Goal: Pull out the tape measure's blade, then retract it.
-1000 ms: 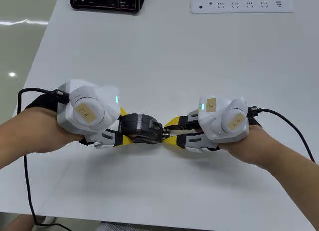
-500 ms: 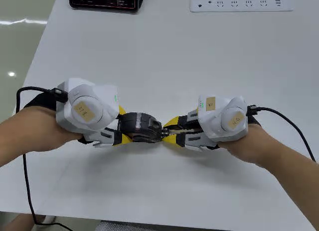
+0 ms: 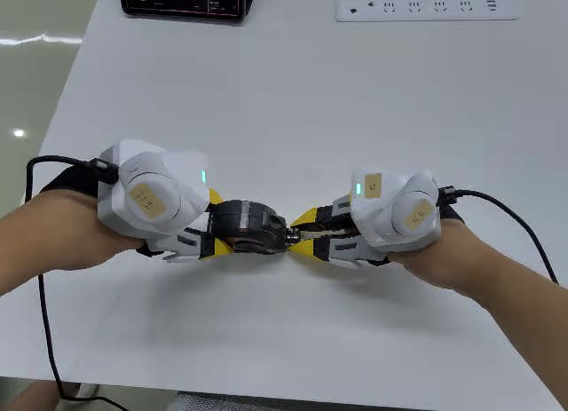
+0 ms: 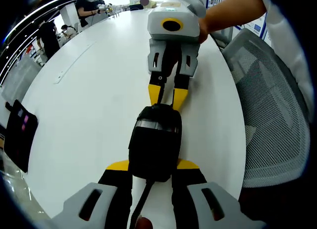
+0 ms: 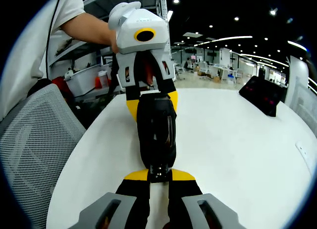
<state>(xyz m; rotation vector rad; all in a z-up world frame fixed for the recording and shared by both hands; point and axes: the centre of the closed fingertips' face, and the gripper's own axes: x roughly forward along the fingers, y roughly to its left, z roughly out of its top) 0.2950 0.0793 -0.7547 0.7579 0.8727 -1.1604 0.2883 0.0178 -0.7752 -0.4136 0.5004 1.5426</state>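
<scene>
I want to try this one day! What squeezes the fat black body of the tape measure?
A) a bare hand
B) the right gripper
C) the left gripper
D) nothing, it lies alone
C: the body of the tape measure sits between the jaws of the left gripper, while the right gripper only pinches its front tip.

One tape measure [image 3: 248, 226], one counter [image 3: 311, 100]. Two claws: the left claw [image 3: 218, 225] and the right claw [image 3: 303, 235] (one to each hand, so two hands too: left hand [image 3: 67, 233], right hand [image 3: 439, 256]). Two cables: left cable [image 3: 62, 158], right cable [image 3: 484, 196]. One power strip [image 3: 426, 8], one dark screen device [image 3: 188, 0], one mesh chair [image 4: 267, 105].
</scene>
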